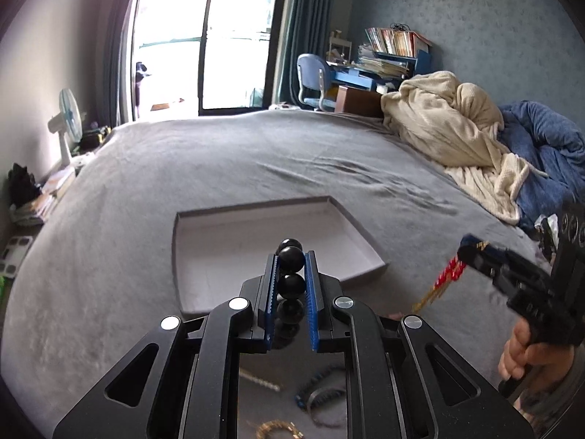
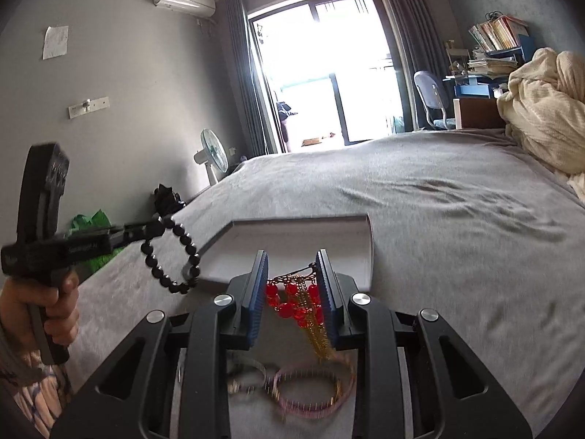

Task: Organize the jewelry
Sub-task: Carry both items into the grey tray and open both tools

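My left gripper (image 1: 291,256) is shut on a black bead bracelet (image 1: 291,261), held above the bed in front of a shallow white tray (image 1: 237,234). In the right wrist view the same bracelet (image 2: 172,256) hangs as a loop from the left gripper (image 2: 153,228), left of the tray (image 2: 299,224). My right gripper (image 2: 292,267) is shut on a red-bead and gold chain piece (image 2: 296,300), which dangles between its blue pads. The left wrist view shows the right gripper (image 1: 470,250) at the right with that piece (image 1: 448,278) hanging below it. The tray's inside looks bare.
More jewelry lies on the grey bed near me: a pink bracelet (image 2: 314,387), a silver band (image 2: 245,373), a blue bead bracelet (image 1: 318,384) and a gold chain (image 1: 278,430). Cream and blue blankets (image 1: 457,124) are piled at the right. A fan (image 1: 67,120) stands left of the bed.
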Available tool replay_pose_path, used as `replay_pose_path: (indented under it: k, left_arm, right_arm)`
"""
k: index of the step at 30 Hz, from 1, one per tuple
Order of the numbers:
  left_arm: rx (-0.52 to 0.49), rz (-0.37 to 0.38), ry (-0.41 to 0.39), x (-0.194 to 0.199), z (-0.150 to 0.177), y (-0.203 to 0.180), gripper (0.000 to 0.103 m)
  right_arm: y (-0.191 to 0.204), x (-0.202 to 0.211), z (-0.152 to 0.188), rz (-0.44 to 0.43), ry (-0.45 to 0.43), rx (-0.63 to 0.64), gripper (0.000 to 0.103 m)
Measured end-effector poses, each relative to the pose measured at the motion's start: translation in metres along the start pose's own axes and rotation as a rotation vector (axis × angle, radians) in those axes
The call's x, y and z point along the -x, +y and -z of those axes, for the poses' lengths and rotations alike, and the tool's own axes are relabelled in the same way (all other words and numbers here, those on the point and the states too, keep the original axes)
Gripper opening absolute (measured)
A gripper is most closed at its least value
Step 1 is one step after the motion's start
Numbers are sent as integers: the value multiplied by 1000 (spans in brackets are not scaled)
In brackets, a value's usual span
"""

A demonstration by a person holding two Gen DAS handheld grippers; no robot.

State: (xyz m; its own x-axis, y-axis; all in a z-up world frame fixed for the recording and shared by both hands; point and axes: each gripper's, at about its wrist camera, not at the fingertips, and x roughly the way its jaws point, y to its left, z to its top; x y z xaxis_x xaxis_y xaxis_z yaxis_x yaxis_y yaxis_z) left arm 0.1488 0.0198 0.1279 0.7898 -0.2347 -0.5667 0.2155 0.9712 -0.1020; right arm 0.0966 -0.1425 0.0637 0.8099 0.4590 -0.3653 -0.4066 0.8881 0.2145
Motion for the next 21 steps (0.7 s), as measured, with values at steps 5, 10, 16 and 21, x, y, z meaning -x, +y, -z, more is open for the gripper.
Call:
replay_pose_path:
  k: [5, 10, 16, 21]
  left_arm:
    - [1, -26, -2, -17, -20, 13, 15]
    - [5, -46, 9, -42, -33, 26, 15]
    - [18, -62, 51, -71, -29, 37, 15]
    - [39, -65, 97, -89, -12, 47, 15]
  right_arm:
    - [-9, -40, -31, -30, 25, -23, 27]
    - [-23, -83, -42, -44, 77, -76, 27]
    - [-33, -118, -31, -15, 142, -102, 27]
    - [-40, -137, -11, 13, 210, -110, 27]
